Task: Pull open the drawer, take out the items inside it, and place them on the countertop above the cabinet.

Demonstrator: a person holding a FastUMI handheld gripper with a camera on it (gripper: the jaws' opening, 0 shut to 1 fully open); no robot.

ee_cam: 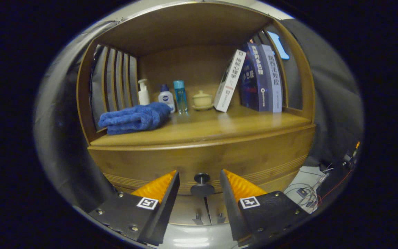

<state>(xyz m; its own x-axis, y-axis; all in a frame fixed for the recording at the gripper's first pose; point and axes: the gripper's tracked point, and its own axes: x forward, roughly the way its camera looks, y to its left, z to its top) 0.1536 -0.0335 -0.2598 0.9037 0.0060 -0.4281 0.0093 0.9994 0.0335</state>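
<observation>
A wooden cabinet faces me, its drawer front closed flush under the countertop. A dark round knob sticks out from the drawer's middle. My gripper is open, with the knob sitting in the gap between its fingertips and neither finger touching it. What the drawer holds is hidden.
On the countertop lie a folded blue towel, a white pump bottle, a white bottle, a teal bottle, a small lidded cup and leaning books. Two lower doors with small handles sit beneath the drawer. Cables lie on the floor at right.
</observation>
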